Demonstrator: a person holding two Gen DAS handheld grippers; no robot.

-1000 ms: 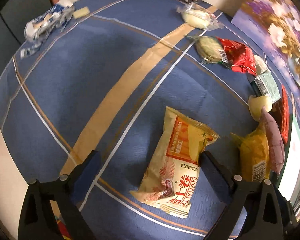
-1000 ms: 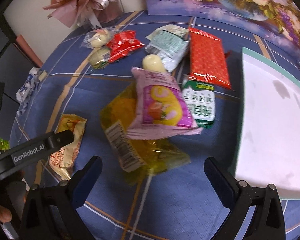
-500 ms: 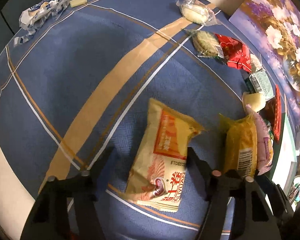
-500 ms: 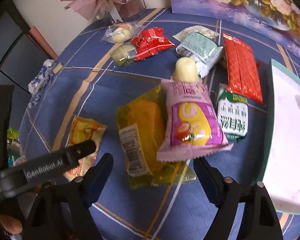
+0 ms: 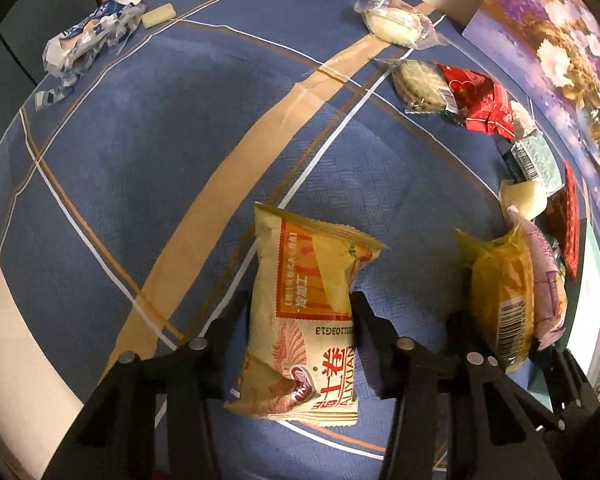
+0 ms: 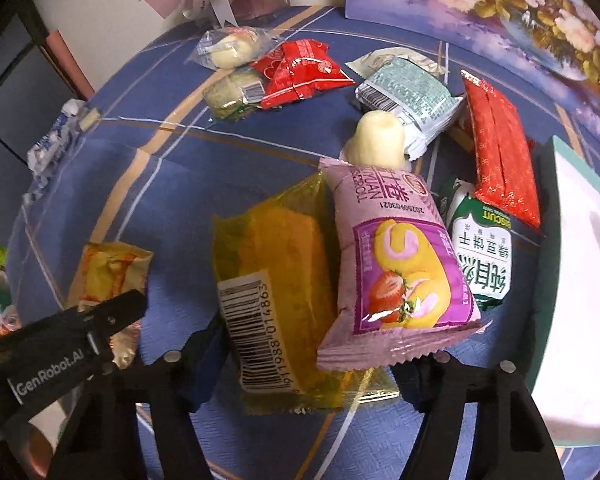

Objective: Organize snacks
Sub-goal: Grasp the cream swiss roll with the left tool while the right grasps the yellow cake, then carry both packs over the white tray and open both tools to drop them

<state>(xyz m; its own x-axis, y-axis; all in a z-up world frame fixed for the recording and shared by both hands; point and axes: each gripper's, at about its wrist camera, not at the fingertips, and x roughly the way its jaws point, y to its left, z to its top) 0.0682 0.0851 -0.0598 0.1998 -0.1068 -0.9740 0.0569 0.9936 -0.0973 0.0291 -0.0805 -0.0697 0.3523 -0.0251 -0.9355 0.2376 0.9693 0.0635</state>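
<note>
left wrist: the left claw (image 5: 300, 320) has just been closing and now pinches the beige pack (image 5: 304, 312) on the blue surface (image 5: 140, 140). right wrist: the right claw (image 6: 320, 364), also just closing, straddles the yellow pack (image 6: 276, 292) and pink pack (image 6: 396, 272); contact unclear.

Bright snack wrappers on a blue plaid cloth

The woven tablecloth (image 5: 148, 128) is blue, crossed by tan bands and thin white lines. A cream plastic packet (image 5: 304, 312) bears an orange-red panel; a translucent yellow wrapper (image 6: 276, 280) carries a white barcode label; a pink foil pouch (image 6: 396, 272) has a purple panel with strawberries.
</note>
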